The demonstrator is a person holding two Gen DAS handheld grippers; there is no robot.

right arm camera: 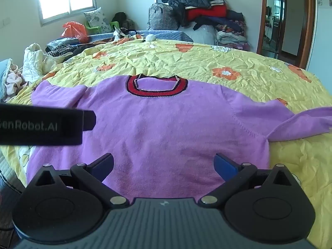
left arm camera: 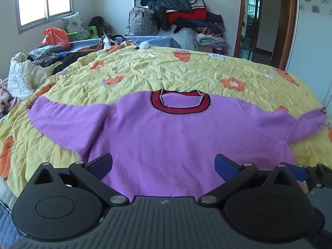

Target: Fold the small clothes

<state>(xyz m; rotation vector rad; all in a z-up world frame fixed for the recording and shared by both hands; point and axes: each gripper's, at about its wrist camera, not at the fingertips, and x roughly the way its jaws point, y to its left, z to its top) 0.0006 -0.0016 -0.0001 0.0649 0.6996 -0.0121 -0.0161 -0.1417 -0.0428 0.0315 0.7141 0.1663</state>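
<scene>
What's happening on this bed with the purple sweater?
A person holds a two-finger tool in each hand over a purple sweater spread flat on a yellow flowered bedspread. The left tool and right tool are both open, hanging above the hem. Nothing is gripped or folded yet.

Daylight came from the window [left arm camera: 44, 2] at eleven o'clock, blown out to white glare in both views. The room was bright and evenly lit, with soft shadows. Fisheye distortion bent the bed [left arm camera: 186, 72] and door frame [right arm camera: 311, 20] toward the edges, and the corners darkened.
</scene>
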